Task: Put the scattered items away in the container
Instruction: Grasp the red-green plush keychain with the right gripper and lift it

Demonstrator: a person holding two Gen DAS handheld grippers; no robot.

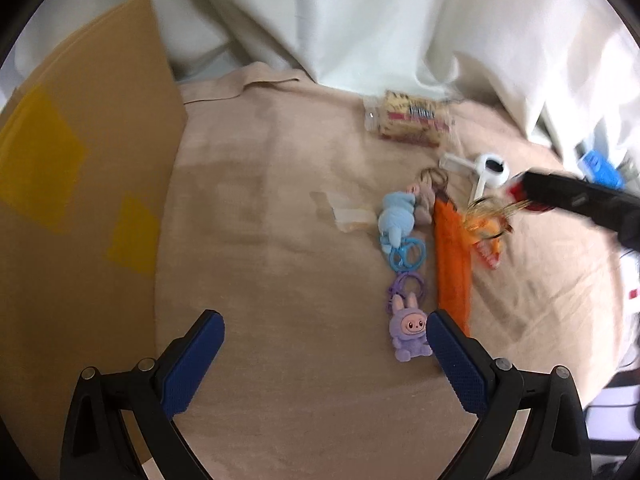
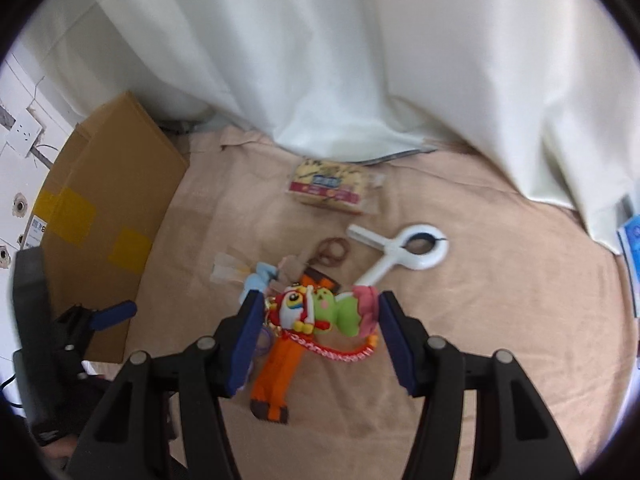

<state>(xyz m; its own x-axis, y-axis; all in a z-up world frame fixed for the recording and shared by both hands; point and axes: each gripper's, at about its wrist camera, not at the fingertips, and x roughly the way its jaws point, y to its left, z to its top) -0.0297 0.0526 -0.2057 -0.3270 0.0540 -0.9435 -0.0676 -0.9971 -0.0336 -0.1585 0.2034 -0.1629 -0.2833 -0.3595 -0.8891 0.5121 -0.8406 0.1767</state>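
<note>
Grasp step — right gripper (image 2: 316, 320) spread wide, straddling the colourful charm toy (image 2: 320, 312) on the beige cloth (image 2: 500, 320), not yet clamped. Left gripper (image 1: 324, 344) open, empty, beside the purple bunny keychain (image 1: 408, 332). Cardboard box (image 2: 108, 208) sits far left. Next: close on the toy, carry it boxward.

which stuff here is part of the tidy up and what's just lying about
Job things: cardboard box, snack packet, white clip, orange strap, blue plush keychain, purple bunny keychain, colourful charm.

Lying about: white curtain, beige cloth, wall socket.
</note>
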